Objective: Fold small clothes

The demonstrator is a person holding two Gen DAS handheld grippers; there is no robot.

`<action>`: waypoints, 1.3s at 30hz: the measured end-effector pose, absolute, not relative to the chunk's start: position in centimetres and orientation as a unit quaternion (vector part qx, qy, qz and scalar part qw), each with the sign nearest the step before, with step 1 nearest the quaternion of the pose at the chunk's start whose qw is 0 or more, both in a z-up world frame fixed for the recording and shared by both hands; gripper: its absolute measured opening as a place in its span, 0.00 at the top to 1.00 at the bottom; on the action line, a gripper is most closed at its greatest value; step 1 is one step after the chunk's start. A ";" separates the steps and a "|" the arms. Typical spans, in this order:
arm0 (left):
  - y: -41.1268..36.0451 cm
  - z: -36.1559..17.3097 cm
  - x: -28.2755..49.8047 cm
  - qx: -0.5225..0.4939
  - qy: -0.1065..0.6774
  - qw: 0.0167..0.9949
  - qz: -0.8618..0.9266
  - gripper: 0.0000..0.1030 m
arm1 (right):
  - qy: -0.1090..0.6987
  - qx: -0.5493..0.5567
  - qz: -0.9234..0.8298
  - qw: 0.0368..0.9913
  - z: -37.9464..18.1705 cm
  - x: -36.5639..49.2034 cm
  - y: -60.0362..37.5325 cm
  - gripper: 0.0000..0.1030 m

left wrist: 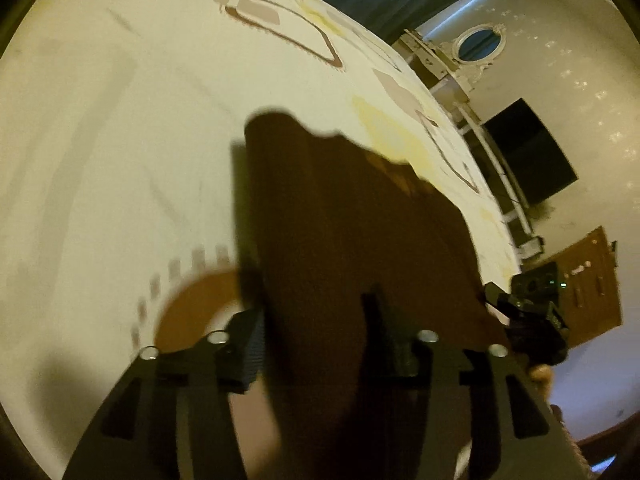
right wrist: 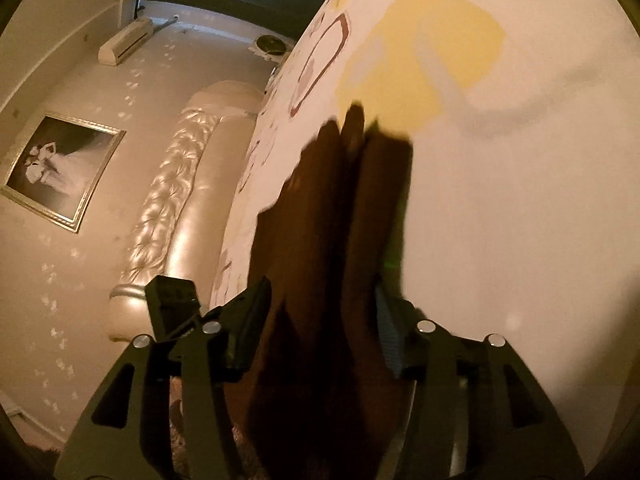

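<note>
A dark brown small garment (left wrist: 352, 216) hangs over the white patterned bed sheet (left wrist: 120, 120). My left gripper (left wrist: 316, 320) is shut on its near edge, cloth bunched between the fingers. In the left wrist view my right gripper (left wrist: 532, 312) shows at the garment's right corner. In the right wrist view my right gripper (right wrist: 320, 320) is shut on the same brown garment (right wrist: 332, 208), which hangs in vertical folds over the sheet (right wrist: 520, 200).
A padded cream headboard (right wrist: 180, 208) and a framed picture (right wrist: 60, 168) are left of the bed. A dark screen (left wrist: 528, 152), an oval mirror (left wrist: 478, 44) and a brown door (left wrist: 588, 284) stand past the bed's far edge.
</note>
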State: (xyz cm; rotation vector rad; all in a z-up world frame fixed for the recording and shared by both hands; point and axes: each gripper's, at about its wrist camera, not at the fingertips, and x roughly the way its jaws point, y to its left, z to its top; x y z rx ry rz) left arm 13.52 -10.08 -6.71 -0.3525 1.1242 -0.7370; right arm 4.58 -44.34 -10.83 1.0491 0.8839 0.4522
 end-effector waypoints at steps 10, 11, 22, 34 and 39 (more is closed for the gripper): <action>-9.8 -6.9 7.5 -0.156 0.526 0.754 -0.360 0.51 | 0.428 0.480 0.227 0.731 -10.2 -0.3 -41.5 0.49; -10.1 -7.1 7.5 -0.159 0.532 0.750 -0.360 0.58 | 0.431 0.475 0.222 0.734 -10.1 -0.4 -41.4 0.53; -10.5 -5.8 5.7 -0.134 0.527 0.767 -0.342 0.72 | 0.436 0.464 0.211 0.742 -9.3 -2.2 -41.0 0.82; -10.7 -7.0 5.7 -0.133 0.520 0.772 -0.340 0.69 | 0.437 0.480 0.206 0.732 -10.9 -2.3 -41.3 0.82; -10.6 -6.9 5.4 -0.134 0.519 0.773 -0.340 0.69 | 0.437 0.481 0.206 0.731 -11.0 -2.4 -41.4 0.82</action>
